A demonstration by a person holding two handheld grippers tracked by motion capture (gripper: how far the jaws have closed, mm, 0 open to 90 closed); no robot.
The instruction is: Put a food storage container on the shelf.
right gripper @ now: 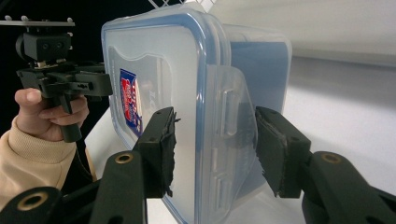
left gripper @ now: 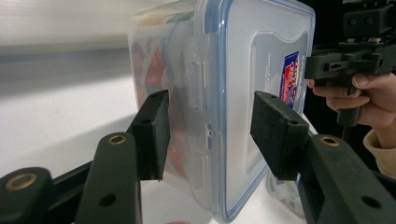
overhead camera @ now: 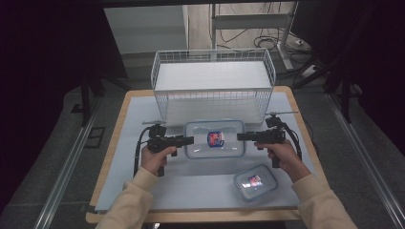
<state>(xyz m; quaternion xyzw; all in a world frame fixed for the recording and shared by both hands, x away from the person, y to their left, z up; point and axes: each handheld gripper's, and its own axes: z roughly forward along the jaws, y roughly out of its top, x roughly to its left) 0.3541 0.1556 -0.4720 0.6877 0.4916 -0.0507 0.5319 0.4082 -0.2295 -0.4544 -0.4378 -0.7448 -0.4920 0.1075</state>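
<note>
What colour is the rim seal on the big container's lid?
Blue, on the large container's lid; clearest in the right gripper view.

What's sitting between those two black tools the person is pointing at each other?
A clear lidded container lies between the left hand-held gripper and right hand-held gripper, seen in the high view.

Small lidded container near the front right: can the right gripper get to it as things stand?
Probably yes, but not straight away. The right gripper has its open jaws either side of the large container. The small container sits just below that hand on the table, with nothing between them.
</note>
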